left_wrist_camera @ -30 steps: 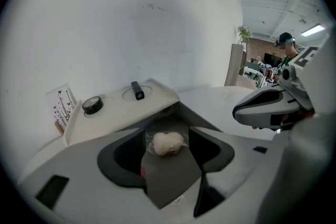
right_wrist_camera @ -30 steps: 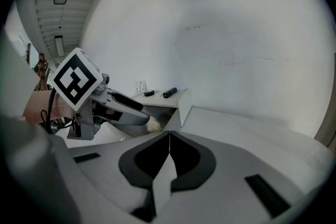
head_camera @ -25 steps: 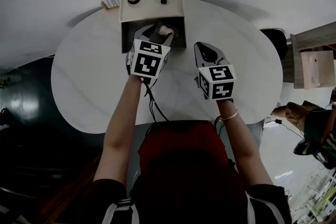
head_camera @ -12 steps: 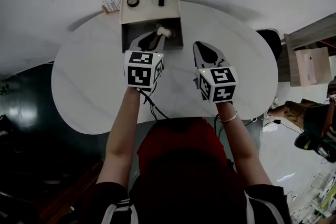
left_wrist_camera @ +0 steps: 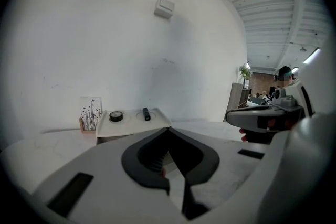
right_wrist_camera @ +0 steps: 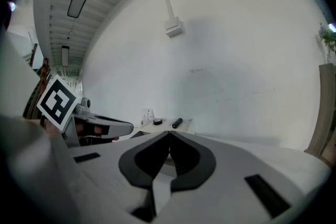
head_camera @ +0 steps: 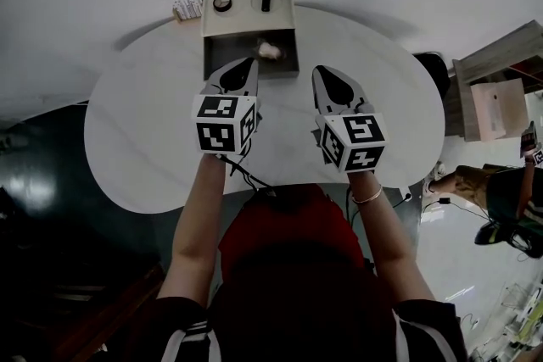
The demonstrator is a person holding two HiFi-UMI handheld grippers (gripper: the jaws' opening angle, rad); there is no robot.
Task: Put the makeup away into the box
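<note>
Makeup item (head_camera: 270,51) in box (head_camera: 244,18) visible only in head view, left gripper (head_camera: 246,63) fingers just closed, empty, right gripper (head_camera: 321,71) shut

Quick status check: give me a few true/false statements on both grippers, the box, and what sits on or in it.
1. The left gripper holds a makeup item. False: its jaws have just been closing and now meet with nothing between them.
2. A pale item lies in the open compartment of the box. True.
3. The right gripper is wide open. False: its jaws are together, and it is empty.
4. A round compact and a dark tube rest on the box's top panel. True.
5. The small card stand stands to the right of the box in the head view. False: it stands at the box's left.
</note>
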